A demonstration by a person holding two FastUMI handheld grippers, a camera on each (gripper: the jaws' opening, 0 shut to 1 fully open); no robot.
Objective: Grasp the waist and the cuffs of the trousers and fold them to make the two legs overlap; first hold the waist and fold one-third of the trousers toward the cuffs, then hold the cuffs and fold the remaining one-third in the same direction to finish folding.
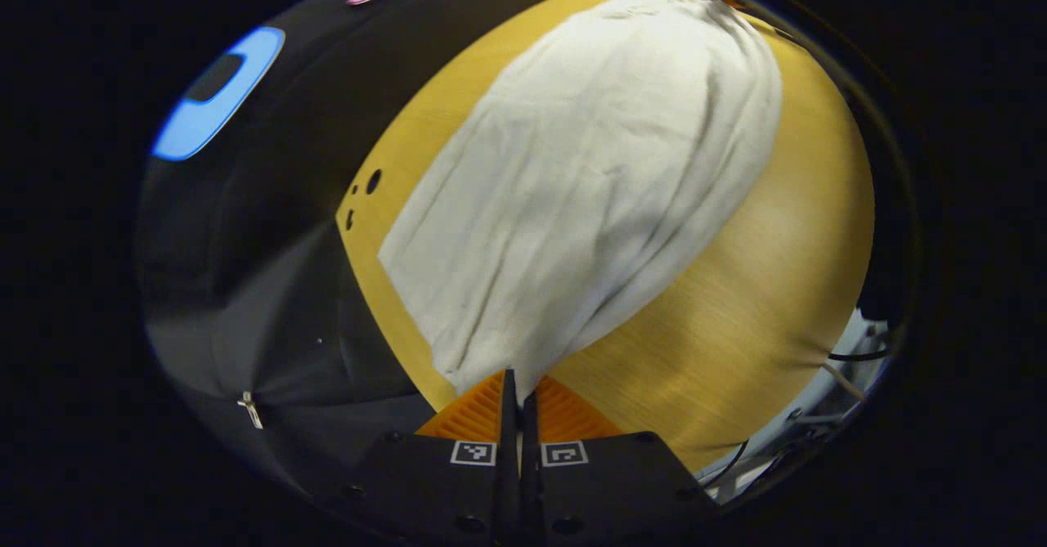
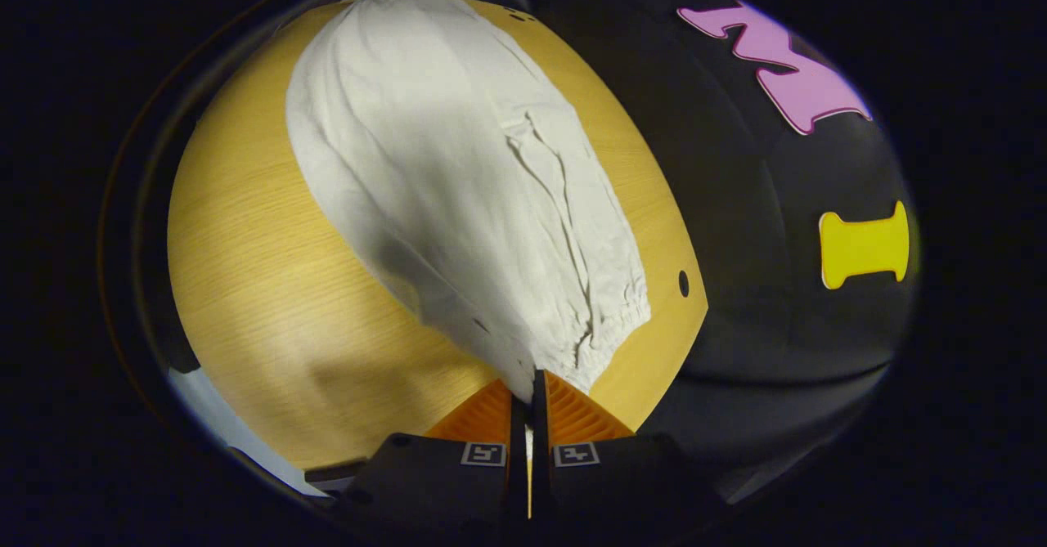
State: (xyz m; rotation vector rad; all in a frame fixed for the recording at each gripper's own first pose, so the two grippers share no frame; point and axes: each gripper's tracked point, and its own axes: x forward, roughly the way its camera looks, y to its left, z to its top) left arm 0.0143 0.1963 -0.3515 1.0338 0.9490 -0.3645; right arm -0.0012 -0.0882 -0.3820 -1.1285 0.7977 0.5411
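1. Broadly, wooden table (image 1: pixel 761 302) across the middle and right of the left gripper view, and across the left and middle of the right gripper view; serves as the flat bed for the fold, with small holes near its edge.
2. Pale trousers (image 1: pixel 589 179) spread over that table, running from the bottom centre up to the top of each view; lifted at the near edge and sagging away, likely so the held end can be carried over the rest.
3. Elastic gathered band (image 2: pixel 609 330) at the lower right of the cloth in the right gripper view, just above the fingers; cannot say for sure whether waist or cuff, though the ruching suggests a hem being gripped for a fold.
4. Pocket seam (image 2: pixel 540 154) running down the middle of the cloth in the right gripper view, slightly puckered.
5. Left gripper (image 1: pixel 519 396) at bottom centre, fingers drawn almost together and pinching a corner of the trousers.
6. Right gripper (image 2: pixel 528 400) at bottom centre, likewise nearly closed, clamping the cloth edge beside the gathered band; both holds probably meant to keep the edge taut and level while it travels.
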